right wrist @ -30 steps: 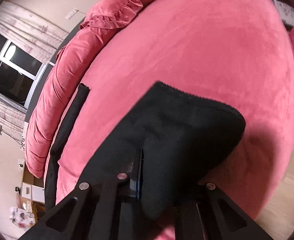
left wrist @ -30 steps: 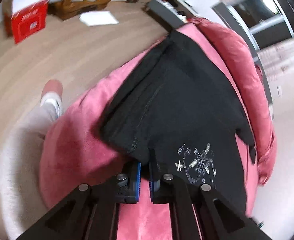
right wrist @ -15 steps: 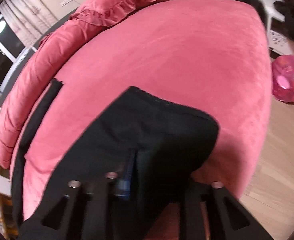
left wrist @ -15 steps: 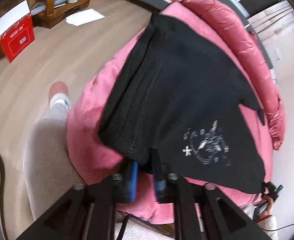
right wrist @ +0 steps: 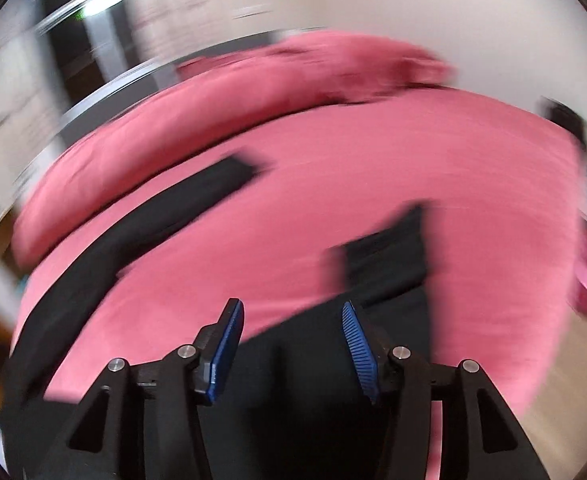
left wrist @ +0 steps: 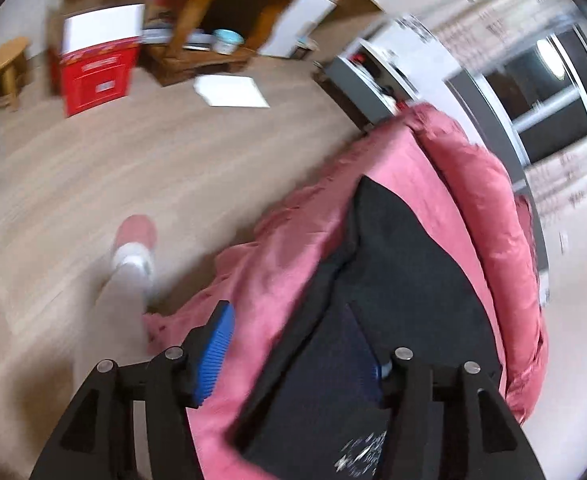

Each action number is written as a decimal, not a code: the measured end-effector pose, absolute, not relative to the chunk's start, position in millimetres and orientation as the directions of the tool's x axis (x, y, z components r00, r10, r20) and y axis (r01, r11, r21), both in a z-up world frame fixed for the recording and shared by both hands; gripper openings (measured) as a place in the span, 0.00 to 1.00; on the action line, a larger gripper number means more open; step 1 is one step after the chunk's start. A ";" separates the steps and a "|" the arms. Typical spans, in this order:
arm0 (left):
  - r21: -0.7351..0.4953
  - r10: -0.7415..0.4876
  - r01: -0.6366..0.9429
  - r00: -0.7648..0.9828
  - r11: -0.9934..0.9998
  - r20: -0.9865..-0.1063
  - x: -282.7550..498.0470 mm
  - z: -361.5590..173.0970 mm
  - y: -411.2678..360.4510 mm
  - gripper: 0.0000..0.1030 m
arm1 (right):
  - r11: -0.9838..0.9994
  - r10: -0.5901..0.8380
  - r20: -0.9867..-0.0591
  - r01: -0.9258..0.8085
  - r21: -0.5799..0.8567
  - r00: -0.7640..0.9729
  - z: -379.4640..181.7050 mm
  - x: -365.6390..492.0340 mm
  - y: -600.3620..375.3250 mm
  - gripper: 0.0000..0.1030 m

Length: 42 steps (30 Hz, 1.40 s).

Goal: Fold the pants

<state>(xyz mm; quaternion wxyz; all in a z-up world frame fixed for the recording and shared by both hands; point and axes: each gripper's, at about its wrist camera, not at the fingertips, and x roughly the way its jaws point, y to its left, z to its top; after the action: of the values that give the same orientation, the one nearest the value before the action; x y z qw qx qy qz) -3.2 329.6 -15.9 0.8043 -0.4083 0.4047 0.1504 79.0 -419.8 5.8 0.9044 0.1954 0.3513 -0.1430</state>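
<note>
Here, black pants (right wrist: 317, 360) on pink bed (right wrist: 333, 168)

You had the black pants (left wrist: 405, 280) lying on the pink bed — spread flat, with a white print near the close edge. From the right wrist view the pants (right wrist: 305, 364) showed two legs splayed apart — one long strip running left, one shorter to the right, both blurred.

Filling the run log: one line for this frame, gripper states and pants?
left gripper: open | right gripper: open | black pants: released, lying on pink bed | views motion-blurred
</note>
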 end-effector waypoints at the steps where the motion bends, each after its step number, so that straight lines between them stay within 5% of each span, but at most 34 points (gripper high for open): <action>1: -0.523 -0.101 -0.539 0.627 0.660 -0.773 16.1 -14.8 323.6 0.56 | 0.911 -0.050 -0.693 0.317 0.264 0.720 2.7 90.9 -395.5 0.51; 9: -0.553 -0.207 -0.467 0.605 0.690 -0.769 128.7 -35.0 307.7 0.61 | 0.977 0.173 -0.719 -0.023 0.213 0.673 -37.9 146.6 -254.6 0.51; 18: -0.513 -0.133 -0.499 0.614 0.699 -0.778 217.9 -51.9 337.3 0.68 | 0.989 0.130 -0.731 -0.032 0.147 0.670 -63.8 156.4 -218.8 0.56; 28: -0.556 -0.221 -0.484 0.586 0.676 -0.779 281.2 -99.6 351.9 0.69 | 0.979 0.169 -0.722 -0.028 0.203 0.671 -70.6 161.5 -223.5 0.63; 30: -0.600 -0.247 -0.461 0.619 0.654 -0.745 284.8 -103.7 351.3 0.63 | 0.979 0.168 -0.724 -0.030 0.200 0.669 -71.8 163.1 -222.3 0.63; 32: -0.602 -0.241 -0.473 0.622 0.643 -0.745 288.0 -106.6 347.8 0.33 | 0.979 0.169 -0.726 -0.031 0.200 0.667 -72.4 164.1 -221.6 0.64; 35: -0.561 -0.205 -0.489 0.604 0.669 -0.771 286.9 -99.9 341.9 0.14 | 0.979 0.169 -0.726 -0.030 0.200 0.666 -72.7 163.7 -220.6 0.64; 42: -0.544 -0.210 -0.382 0.640 0.747 -0.739 257.0 -43.0 324.4 0.08 | 0.979 0.170 -0.726 -0.031 0.200 0.667 -73.0 164.1 -220.2 0.64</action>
<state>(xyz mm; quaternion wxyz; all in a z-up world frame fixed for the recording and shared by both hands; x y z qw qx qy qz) 257.0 324.4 -43.0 0.8345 -0.3518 0.4210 0.0515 164.1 -220.2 -73.0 0.9088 0.0856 0.4045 0.0552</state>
